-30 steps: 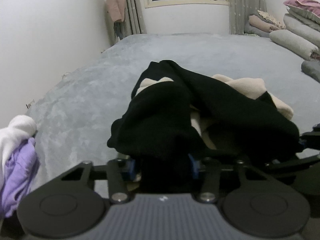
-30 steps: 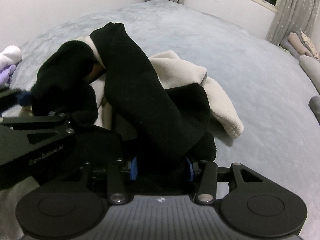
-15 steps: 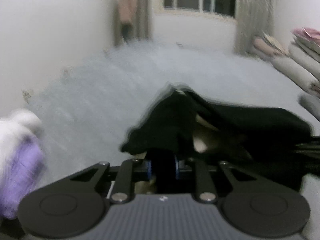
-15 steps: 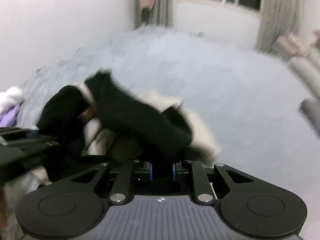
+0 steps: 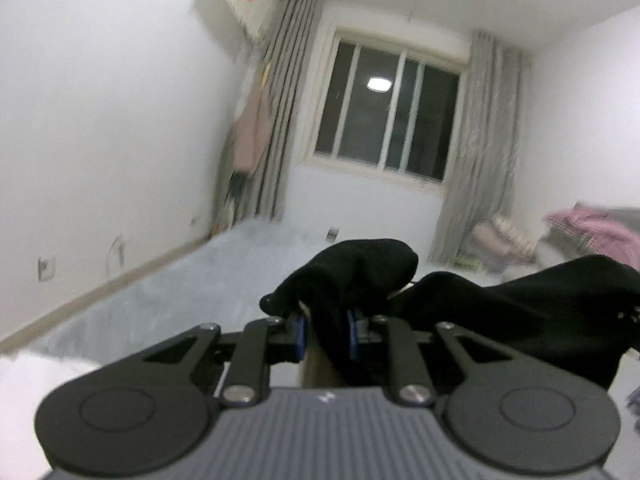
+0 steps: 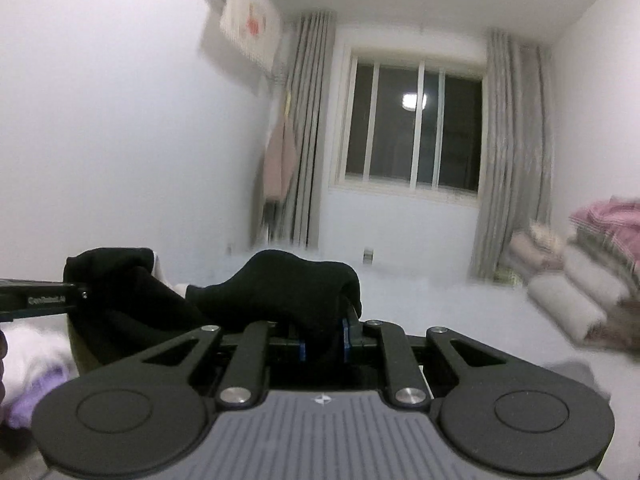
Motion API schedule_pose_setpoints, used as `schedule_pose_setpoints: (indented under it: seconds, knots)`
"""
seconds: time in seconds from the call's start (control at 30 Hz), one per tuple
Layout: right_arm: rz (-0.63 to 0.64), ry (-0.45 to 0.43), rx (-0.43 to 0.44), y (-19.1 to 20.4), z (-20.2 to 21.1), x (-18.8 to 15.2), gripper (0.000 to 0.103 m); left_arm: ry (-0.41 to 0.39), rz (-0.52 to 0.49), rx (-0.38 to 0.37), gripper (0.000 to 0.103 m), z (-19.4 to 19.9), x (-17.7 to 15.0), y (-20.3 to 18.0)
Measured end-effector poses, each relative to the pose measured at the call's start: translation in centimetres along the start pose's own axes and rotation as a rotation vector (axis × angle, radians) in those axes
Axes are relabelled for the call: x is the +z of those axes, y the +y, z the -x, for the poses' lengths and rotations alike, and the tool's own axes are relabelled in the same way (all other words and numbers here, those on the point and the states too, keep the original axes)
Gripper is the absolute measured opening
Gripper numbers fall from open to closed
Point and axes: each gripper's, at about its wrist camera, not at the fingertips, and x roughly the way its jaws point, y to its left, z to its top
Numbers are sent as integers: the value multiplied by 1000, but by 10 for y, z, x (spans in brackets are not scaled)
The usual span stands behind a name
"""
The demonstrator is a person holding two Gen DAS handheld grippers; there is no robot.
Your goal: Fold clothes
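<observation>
Both grippers are clamped on the same black garment (image 5: 500, 312), and it hangs in the air between them, above the grey bed (image 5: 168, 300). The left gripper (image 5: 323, 336) has its blue-padded jaws drawn narrow around a bunched fold of the black cloth; the right gripper (image 6: 322, 344) does the same, with a hump of fabric spilling over its top. A strip of cream lining or a cream part of the garment shows just below the left gripper's grip; I cannot tell which it is.

From where I stand this looks like a lift to open the piece out, though the frames do not settle whether it is being spread or carried as a bundle. To do it well, the two grips should draw apart sideways until the cloth between them goes taut, so the slack sag in the middle flattens and the seams show. Both grips sit on thick wads, not edges, so a shake may let layers slip; holding level and steady matters more than speed. The laying-down spot should be the open middle of the bed, well apart from the white and purple clothes (image 6: 28, 376) at the near left and the stacked bedding (image 6: 592, 264) at the far right.
</observation>
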Motion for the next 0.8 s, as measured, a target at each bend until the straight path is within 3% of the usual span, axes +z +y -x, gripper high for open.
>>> schedule_pose_setpoints:
  seconds: [0.23, 0.3, 0.4, 0.6, 0.67, 0.73, 0.8]
  knots:
    - [-6, -220, -60, 15, 46, 36, 15, -137, -27, -116, 17, 40, 38, -26]
    - [-22, -247, -67, 15, 55, 39, 15, -105, -11, -124, 18, 25, 37, -27]
    - [-29, -216, -78, 14, 55, 29, 15, -22, 14, -122, 20, -6, 28, -27]
    - [-1, 134, -26, 10, -22, -23, 20, 269, -31, -2, 28, -101, -47, -11]
    - [9, 267, 8, 13, -51, -50, 20, 351, -63, 49, 40, -125, -69, 0]
    - [20, 401, 42, 15, -80, -77, 20, 397, -93, 87, 53, -136, -81, 9]
    - [42, 517, 74, 18, -103, -101, 23, 406, -111, 95, 57, -139, -84, 13]
